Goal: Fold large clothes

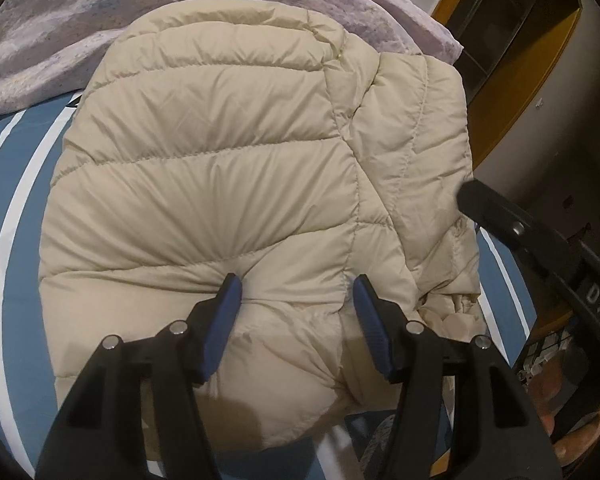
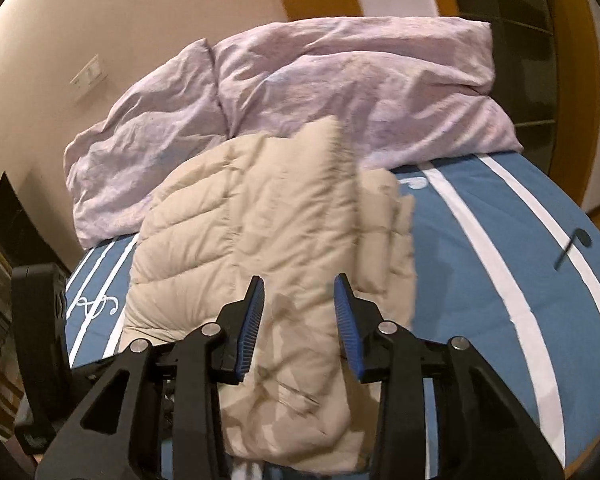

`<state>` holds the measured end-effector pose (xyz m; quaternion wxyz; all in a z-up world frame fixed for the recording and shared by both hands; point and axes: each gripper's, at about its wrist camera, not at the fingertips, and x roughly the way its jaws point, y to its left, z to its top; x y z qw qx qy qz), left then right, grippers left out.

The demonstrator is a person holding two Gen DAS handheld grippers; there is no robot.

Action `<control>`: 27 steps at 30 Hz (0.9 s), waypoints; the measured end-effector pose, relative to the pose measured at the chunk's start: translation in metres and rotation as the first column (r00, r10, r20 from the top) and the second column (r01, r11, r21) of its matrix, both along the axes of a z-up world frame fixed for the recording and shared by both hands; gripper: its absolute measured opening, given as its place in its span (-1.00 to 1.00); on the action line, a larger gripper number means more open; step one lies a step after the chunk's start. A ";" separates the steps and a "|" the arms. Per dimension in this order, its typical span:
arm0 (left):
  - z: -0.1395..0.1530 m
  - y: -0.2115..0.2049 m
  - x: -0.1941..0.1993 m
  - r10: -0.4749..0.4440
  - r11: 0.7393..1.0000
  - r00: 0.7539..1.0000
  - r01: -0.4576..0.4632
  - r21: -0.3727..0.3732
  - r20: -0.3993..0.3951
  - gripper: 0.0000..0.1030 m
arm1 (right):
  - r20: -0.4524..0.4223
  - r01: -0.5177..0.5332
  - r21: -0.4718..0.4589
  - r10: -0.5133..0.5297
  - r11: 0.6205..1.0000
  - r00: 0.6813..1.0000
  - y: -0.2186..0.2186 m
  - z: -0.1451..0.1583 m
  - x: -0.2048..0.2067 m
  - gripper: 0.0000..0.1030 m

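Observation:
A beige quilted puffer jacket (image 1: 228,168) lies folded on the blue bed cover with white stripes (image 1: 16,208). My left gripper (image 1: 296,292) is open, its blue pads (image 1: 224,320) pressing on the jacket's near part, with fabric bulging between them. The right gripper's black finger shows at the jacket's right edge in the left wrist view (image 1: 484,204). In the right wrist view the jacket (image 2: 260,232) is motion-blurred. My right gripper (image 2: 300,292) is open just above the jacket's near end, holding nothing.
A crumpled lilac duvet (image 2: 340,88) lies on the bed behind the jacket. The blue cover (image 2: 500,280) extends to the right. A wall with a switch plate (image 2: 88,74) stands at the left. Wooden shelving (image 1: 512,92) and the floor lie beyond the bed's right edge.

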<state>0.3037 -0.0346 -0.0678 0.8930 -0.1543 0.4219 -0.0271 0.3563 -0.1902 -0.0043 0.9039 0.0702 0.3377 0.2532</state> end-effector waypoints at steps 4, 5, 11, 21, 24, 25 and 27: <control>-0.004 0.004 -0.008 0.007 1.000 1.000 -0.007 -0.022 0.022 0.13 | -0.032 0.010 -0.007 -0.010 1.000 0.999 0.002 -0.009 0.011 -0.32; -0.005 0.005 -0.011 0.008 1.000 1.000 -0.008 -0.027 0.028 0.13 | -0.042 0.014 -0.010 -0.014 1.000 0.999 0.002 -0.013 0.014 -0.33; -0.005 0.010 -0.018 0.017 0.998 0.999 -0.014 -0.058 0.043 0.13 | -0.073 0.029 -0.075 -0.035 0.997 0.997 0.002 -0.035 0.022 -0.37; 0.002 0.021 -0.033 0.021 0.995 0.998 -0.014 -0.103 0.062 0.06 | -0.095 0.013 -0.136 -0.026 0.991 0.995 0.004 -0.051 0.027 -0.38; 0.007 0.023 -0.038 0.018 0.995 0.997 -0.011 -0.096 0.071 0.06 | -0.107 0.005 -0.149 -0.021 0.989 0.994 0.004 -0.056 0.029 -0.38; 0.010 0.022 -0.038 0.017 0.996 0.997 -0.010 -0.090 0.075 0.06 | -0.111 0.004 -0.150 -0.021 0.989 0.994 0.004 -0.057 0.030 -0.38; 0.014 0.022 -0.040 0.015 0.997 0.996 -0.009 -0.079 0.083 0.06 | -0.119 0.002 -0.151 -0.021 0.988 0.993 0.003 -0.060 0.031 -0.38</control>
